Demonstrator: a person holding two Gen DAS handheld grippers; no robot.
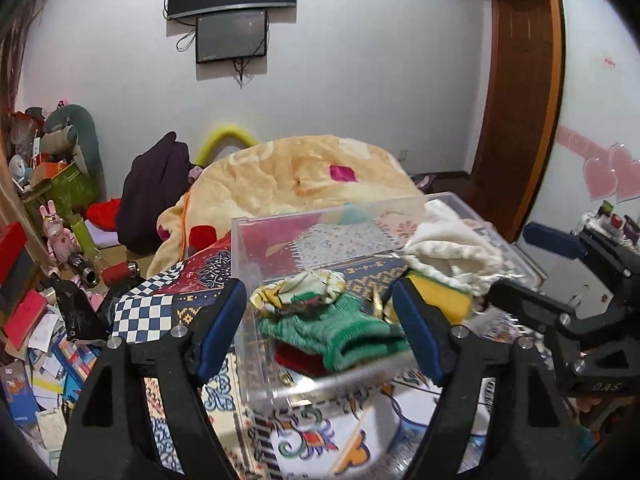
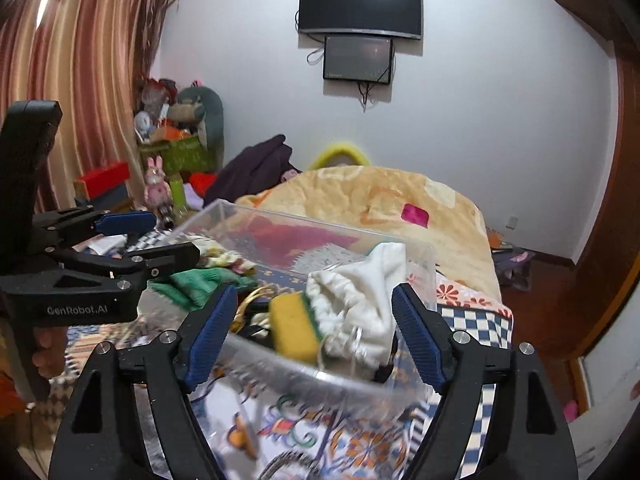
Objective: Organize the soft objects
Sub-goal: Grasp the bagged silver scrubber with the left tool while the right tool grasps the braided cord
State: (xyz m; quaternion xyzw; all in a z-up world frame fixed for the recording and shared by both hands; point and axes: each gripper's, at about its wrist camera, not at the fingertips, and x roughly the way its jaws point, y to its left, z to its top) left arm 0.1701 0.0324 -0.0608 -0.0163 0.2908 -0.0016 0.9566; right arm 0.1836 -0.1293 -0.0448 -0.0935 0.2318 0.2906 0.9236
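Observation:
A clear plastic box (image 1: 260,248) (image 2: 420,268) sits on a patterned bedspread. Inside lie a green knit sock (image 1: 340,332) (image 2: 192,284), a floral cloth (image 1: 300,292), a red item (image 1: 300,358), a yellow sponge (image 2: 294,328) (image 1: 444,296) and a white drawstring bag (image 2: 360,300) (image 1: 444,252). My left gripper (image 1: 320,332) is open, its fingers astride the box's near left corner. My right gripper (image 2: 314,336) is open, fingers spread at the box's near wall before the sponge and bag. Neither holds anything.
A peach blanket (image 1: 304,176) is heaped behind the box. A dark garment (image 1: 152,192) lies beyond it. Floor clutter of books, boxes and a pink rabbit toy (image 1: 58,232) fills the left. A wooden door (image 1: 520,100) stands at right.

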